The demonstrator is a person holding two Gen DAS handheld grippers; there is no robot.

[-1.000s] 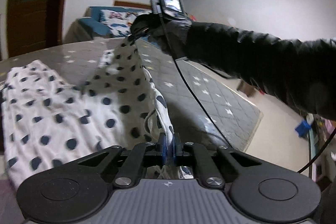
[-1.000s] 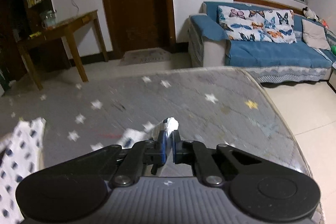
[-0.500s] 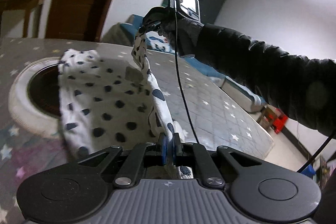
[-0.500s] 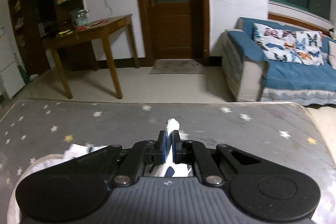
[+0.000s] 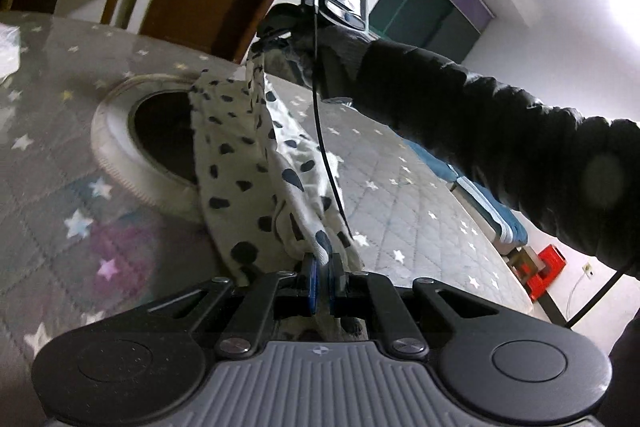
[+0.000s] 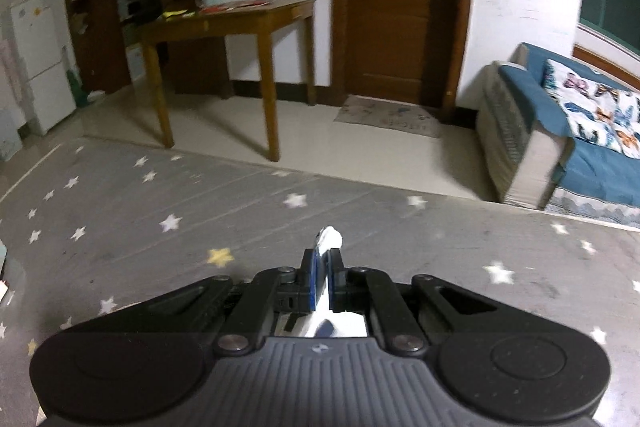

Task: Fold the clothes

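Room: living space with a wooden door, a wooden side table (image 6: 224, 23), a blue sofa (image 6: 592, 155); work surface is a grey star-print mattress (image 5: 404, 211). A pale ring-shaped cushion (image 5: 116, 147) lies on it.

Polka-dot garment (image 5: 240, 163): white, dark spots, held up off the mattress, stretched between my two grippers, lower part draping over the ring cushion.

Left gripper (image 5: 323, 277): jaws pinched narrow on one edge of the cloth. Right gripper (image 6: 323, 281): likewise nearly closed, a white tuft of fabric poking out past the tips.

Handling, my judgement: light, thin, limp; sags between the holds, no stiffness, not fragile. Best held at corners or hem edges, kept taut.

Writing: doormat (image 6: 386, 115) lettering too blurred to read. No legible brand.
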